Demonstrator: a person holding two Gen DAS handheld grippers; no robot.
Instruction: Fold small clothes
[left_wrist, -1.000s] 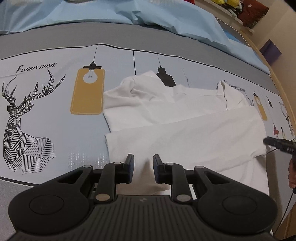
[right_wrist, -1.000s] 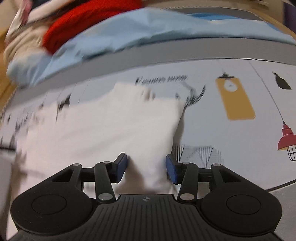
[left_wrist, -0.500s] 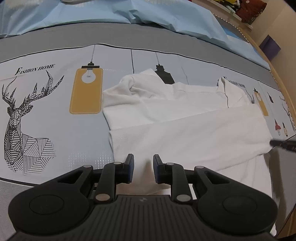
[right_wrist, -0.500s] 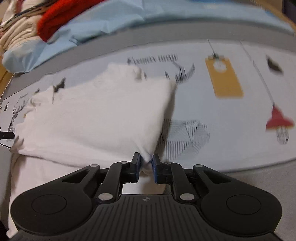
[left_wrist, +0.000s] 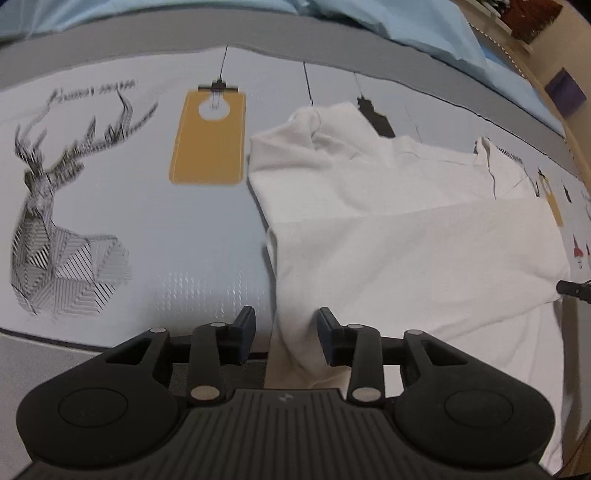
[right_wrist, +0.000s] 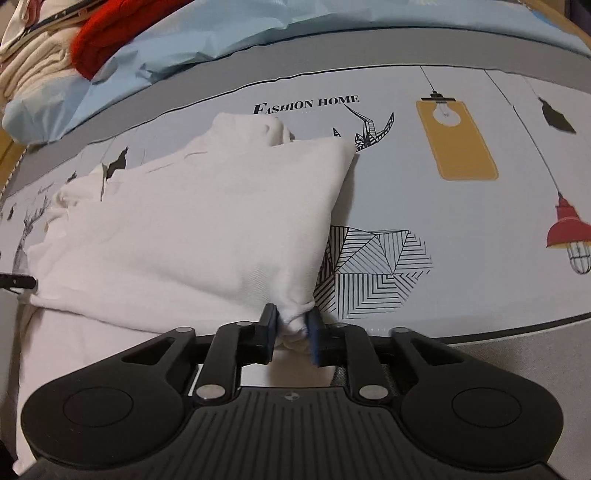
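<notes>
Both grippers at white garment (left_wrist: 388, 229) hem
Left gripper (left_wrist: 287, 334) opening, fabric edge loose between jaws; right gripper (right_wrist: 291, 330) opening, pads pinching bunched corner

Your left gripper (left_wrist: 283, 334) and right gripper (right_wrist: 291, 334) look alike — matte black, with a ribbed central housing, a round disc recess on either side, silver rivets at the linkage pivots, and dark blue pads on the fingers (right_wrist: 266, 326).
</notes>
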